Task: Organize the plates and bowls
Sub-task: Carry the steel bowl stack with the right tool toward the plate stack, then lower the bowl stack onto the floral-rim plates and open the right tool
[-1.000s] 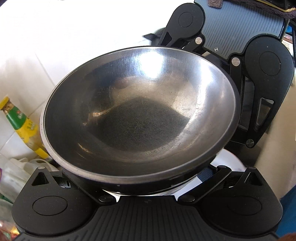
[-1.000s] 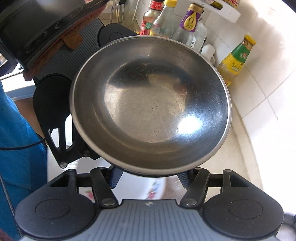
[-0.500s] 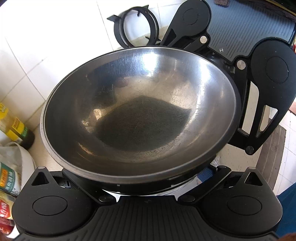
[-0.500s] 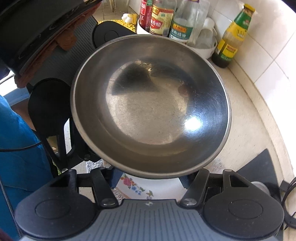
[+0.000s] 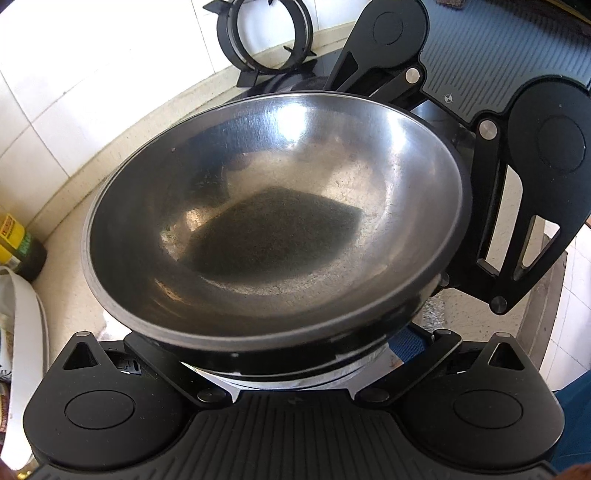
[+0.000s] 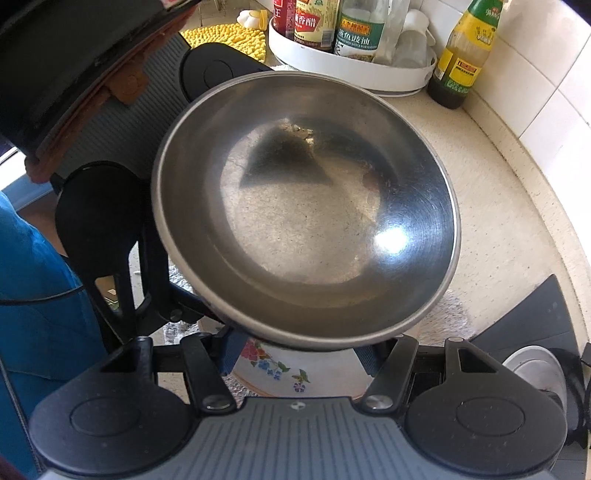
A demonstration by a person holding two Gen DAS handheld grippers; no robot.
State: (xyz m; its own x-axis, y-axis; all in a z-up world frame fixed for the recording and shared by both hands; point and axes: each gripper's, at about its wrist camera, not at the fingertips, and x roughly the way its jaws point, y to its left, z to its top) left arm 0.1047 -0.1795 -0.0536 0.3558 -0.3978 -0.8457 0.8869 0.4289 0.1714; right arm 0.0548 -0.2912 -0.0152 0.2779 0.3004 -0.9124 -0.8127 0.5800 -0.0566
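One steel bowl (image 5: 273, 229) mouth-up, round, tilted, apparently gripped by both claws, fingertips hidden.

**Two wrist cameras, one steel bowl**

Each fisheye looks steeply down along its own gripper, very close above a steel bowl (image 5: 273, 229) that fills both frames. The left view faces the stove ring (image 5: 266, 33) and tiled wall; the right faces the sauce bottles (image 6: 325, 22). Both views share the bowl and the beige countertop (image 6: 509, 206).
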